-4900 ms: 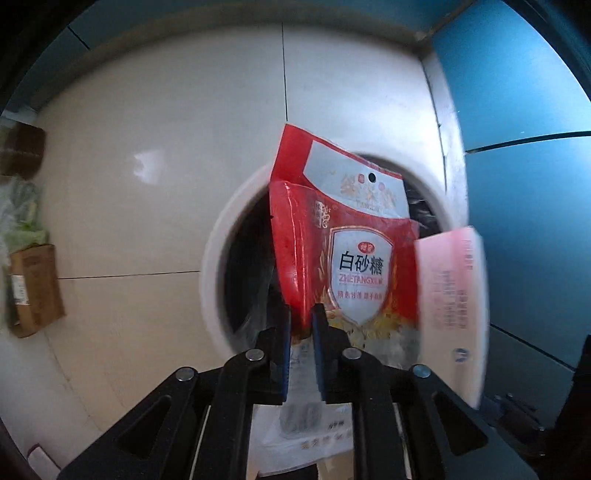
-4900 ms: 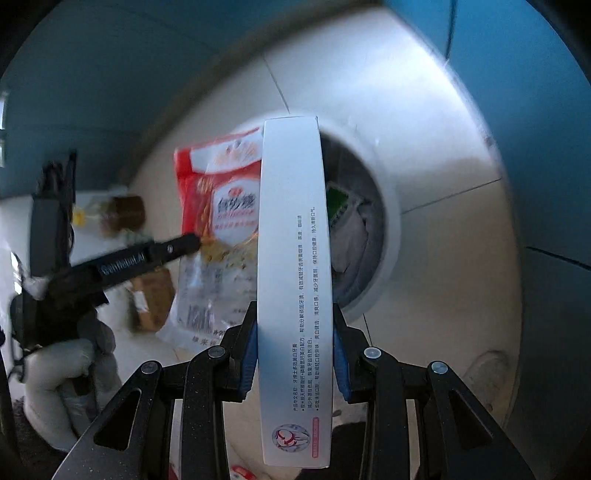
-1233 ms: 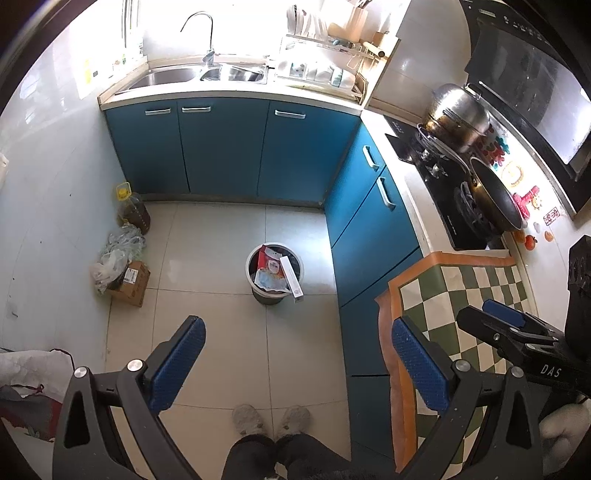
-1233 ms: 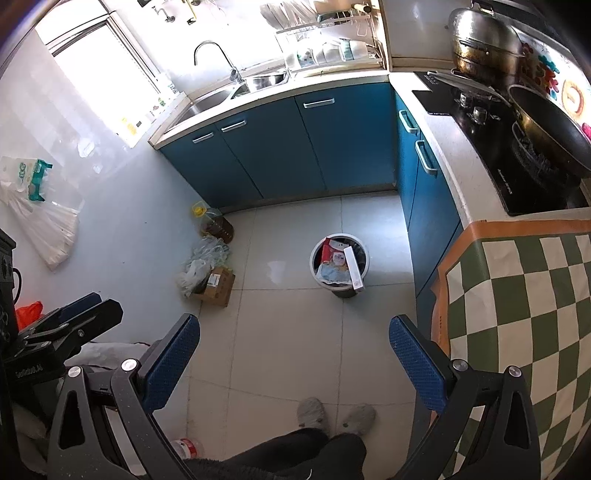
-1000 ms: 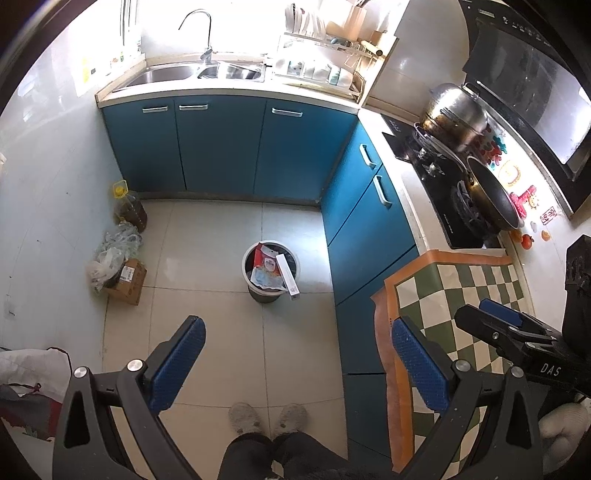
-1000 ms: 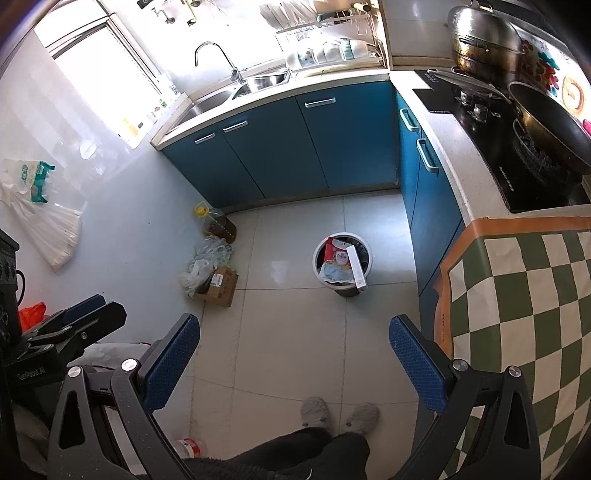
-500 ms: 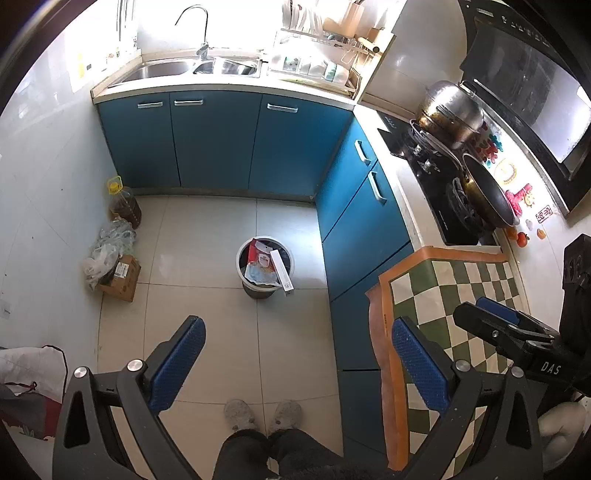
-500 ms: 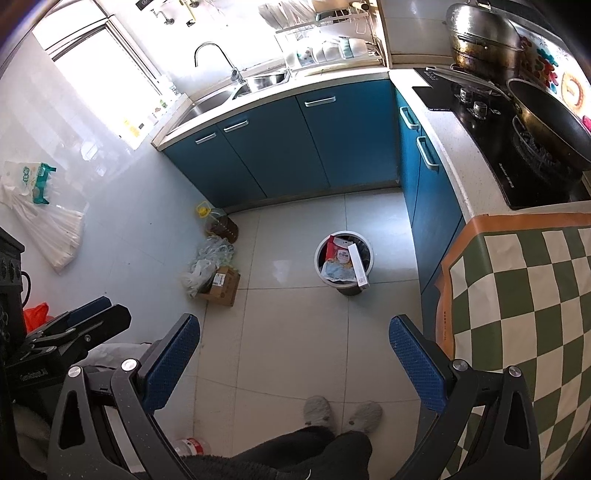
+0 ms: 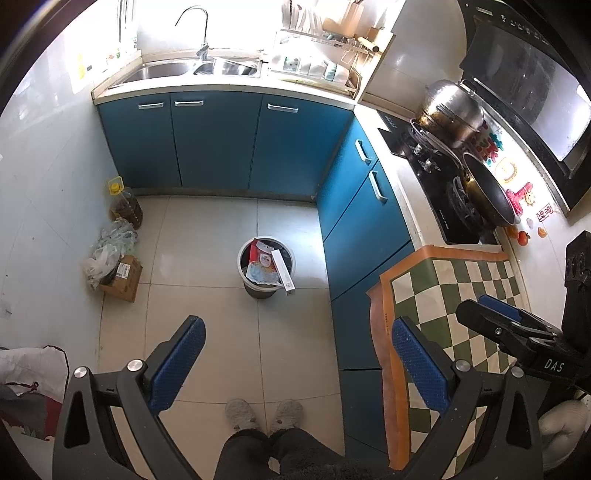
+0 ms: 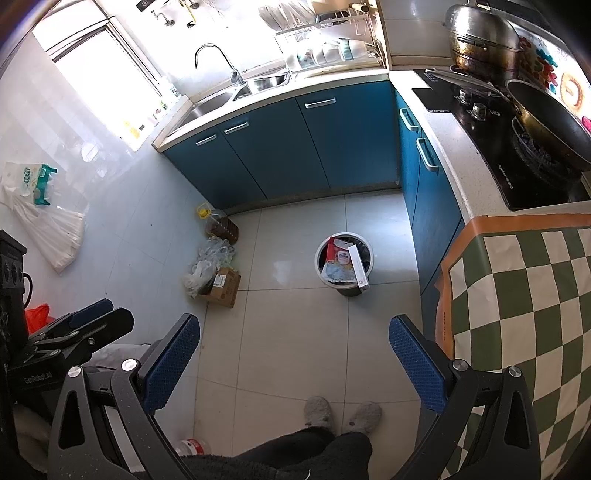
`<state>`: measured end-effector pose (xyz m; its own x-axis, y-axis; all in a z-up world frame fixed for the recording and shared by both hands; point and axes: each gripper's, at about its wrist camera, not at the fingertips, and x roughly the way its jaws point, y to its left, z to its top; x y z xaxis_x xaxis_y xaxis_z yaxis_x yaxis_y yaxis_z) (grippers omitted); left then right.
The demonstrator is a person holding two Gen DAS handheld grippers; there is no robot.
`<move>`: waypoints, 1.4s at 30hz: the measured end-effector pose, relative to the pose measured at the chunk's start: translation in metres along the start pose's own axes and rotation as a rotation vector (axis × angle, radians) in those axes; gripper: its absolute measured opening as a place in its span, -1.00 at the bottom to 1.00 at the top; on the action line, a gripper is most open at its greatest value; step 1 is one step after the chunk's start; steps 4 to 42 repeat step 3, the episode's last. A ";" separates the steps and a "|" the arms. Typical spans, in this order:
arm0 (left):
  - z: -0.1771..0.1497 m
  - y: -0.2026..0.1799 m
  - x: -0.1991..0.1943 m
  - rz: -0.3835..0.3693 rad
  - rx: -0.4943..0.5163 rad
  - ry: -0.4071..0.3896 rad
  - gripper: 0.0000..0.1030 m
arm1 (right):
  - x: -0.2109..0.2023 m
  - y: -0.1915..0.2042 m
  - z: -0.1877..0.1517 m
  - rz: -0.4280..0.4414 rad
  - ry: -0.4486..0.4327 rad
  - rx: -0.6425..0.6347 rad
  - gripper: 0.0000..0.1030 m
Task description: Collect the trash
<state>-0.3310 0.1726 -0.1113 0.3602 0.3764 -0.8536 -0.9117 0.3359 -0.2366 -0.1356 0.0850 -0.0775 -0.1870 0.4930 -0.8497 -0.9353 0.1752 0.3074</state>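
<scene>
We note the left gripper point(image 9: 297, 345): black angular frame, silver screws, blue dimpled finger pads point(image 9: 419, 363). The right gripper point(image 10: 293, 341) matches it; "DAS" lettering shows on its body. The person wears dark trousers point(image 9: 258, 456) and grey slippers point(image 10: 319, 410).

Floor tiles point(image 9: 207, 258): pale, glossy, smooth, reflecting window light. Cabinet doors point(image 9: 214, 140): blue, smooth, satin, with metal bar handles. Sink point(image 9: 162, 70) and faucet point(image 9: 199, 29): bright metal. Stockpot point(image 9: 452, 110): dulled, stained metal. Wok point(image 9: 487, 192): dark matt interior. Trash bin point(image 9: 266, 291): white plastic rim; red sugar bag point(image 9: 258, 258) glossy film, white carton point(image 9: 283, 271) matt card. Cardboard box point(image 9: 123, 275): brown, matt. Left gripper point(image 9: 297, 341) pads: blue, dimpled texture; frame matt black.
</scene>
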 end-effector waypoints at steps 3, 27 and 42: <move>0.000 -0.001 0.000 -0.005 0.004 0.000 1.00 | 0.000 0.000 0.000 0.001 0.000 -0.001 1.00; 0.000 -0.001 0.000 -0.005 0.004 0.000 1.00 | 0.000 0.000 0.000 0.001 0.000 -0.001 1.00; 0.000 -0.001 0.000 -0.005 0.004 0.000 1.00 | 0.000 0.000 0.000 0.001 0.000 -0.001 1.00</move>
